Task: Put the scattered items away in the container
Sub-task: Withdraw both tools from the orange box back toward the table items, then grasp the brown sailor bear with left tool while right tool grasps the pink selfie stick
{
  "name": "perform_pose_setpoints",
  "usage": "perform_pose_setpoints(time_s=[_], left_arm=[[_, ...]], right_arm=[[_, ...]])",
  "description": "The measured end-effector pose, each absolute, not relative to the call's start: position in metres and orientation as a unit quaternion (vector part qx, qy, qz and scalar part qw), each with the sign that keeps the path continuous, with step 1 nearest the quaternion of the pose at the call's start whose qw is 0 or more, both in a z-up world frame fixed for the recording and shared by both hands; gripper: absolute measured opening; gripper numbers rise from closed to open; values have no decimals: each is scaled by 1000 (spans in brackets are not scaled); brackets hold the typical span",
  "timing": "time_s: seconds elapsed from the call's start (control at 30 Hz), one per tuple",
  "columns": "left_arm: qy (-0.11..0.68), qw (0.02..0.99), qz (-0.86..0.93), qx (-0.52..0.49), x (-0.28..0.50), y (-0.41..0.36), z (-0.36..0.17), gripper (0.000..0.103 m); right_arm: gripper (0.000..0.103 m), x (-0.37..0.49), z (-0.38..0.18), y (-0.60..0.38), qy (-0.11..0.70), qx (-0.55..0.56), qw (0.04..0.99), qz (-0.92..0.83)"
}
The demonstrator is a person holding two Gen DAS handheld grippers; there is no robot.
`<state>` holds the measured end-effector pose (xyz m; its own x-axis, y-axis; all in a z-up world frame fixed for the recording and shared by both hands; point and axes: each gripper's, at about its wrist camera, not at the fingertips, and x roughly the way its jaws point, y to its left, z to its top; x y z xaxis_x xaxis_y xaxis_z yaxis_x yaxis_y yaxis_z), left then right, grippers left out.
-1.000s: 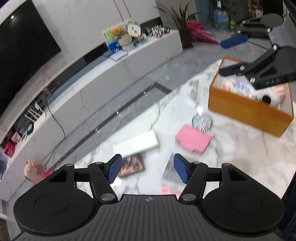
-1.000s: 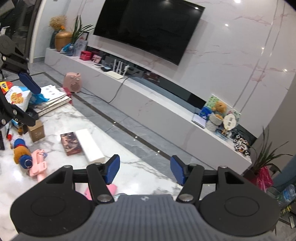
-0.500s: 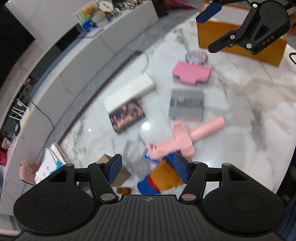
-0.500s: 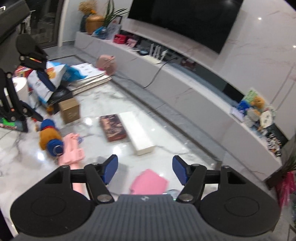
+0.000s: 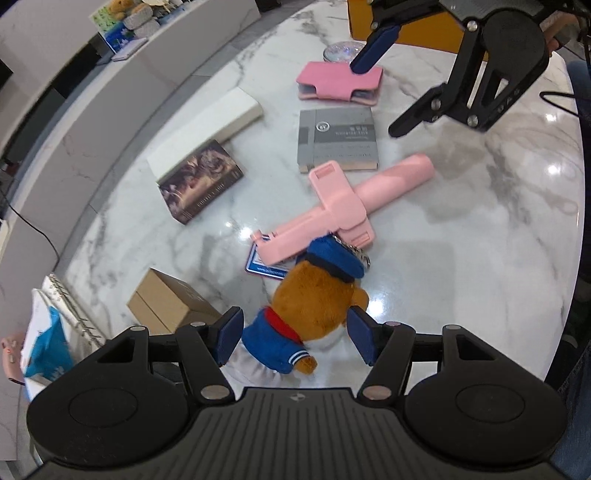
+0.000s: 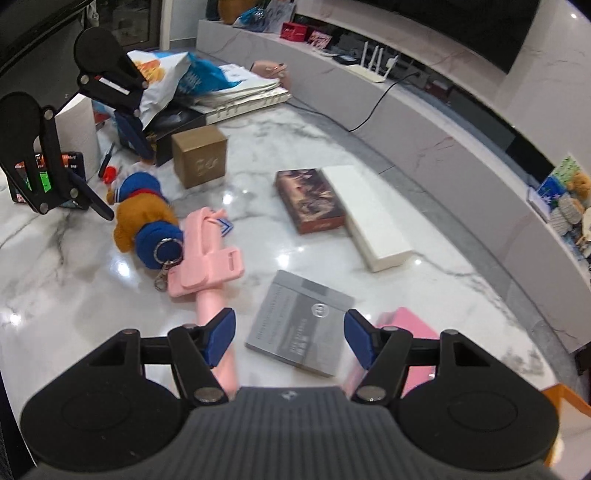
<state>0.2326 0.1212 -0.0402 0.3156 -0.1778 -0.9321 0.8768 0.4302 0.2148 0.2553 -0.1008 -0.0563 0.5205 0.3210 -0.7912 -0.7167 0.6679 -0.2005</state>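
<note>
A brown plush bear [image 5: 314,306] in a blue sailor suit lies on the marble table [image 5: 480,258], also in the right wrist view [image 6: 144,218]. My left gripper [image 5: 295,339] is open with its jaws on either side of the bear, apart from it. My right gripper [image 6: 288,338] is open and empty above a grey booklet [image 6: 299,325], which the left wrist view shows too [image 5: 338,133]. A pink selfie stick [image 5: 340,206] lies against the bear. The orange container [image 5: 424,33] stands at the far end.
A pink case [image 5: 340,79], a dark book [image 5: 201,181], a white box [image 5: 221,122], a brown carton [image 5: 170,302] and a glittery disc [image 5: 340,50] lie on the table. Binders and a snack bag [image 6: 162,77] pile up at the table's end.
My left gripper has swung back from the container and come down over the plush bear. My right gripper has dropped lower over the grey booklet. Both stay open.
</note>
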Motion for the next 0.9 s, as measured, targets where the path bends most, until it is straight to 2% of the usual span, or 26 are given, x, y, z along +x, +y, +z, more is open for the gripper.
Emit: perform_pose_setpoints(time_s=[0.4, 0.83, 0.9], left_arm=[[457, 681, -397, 411, 237, 122, -61, 73], [460, 675, -422, 394, 249, 124, -75, 75], [460, 674, -424, 393, 250, 124, -77, 75]], right_arm=[[67, 255, -86, -69, 400, -271, 802, 351], [67, 258, -112, -41, 420, -286, 772, 381], [64, 260, -116, -39, 425, -288, 769, 381]])
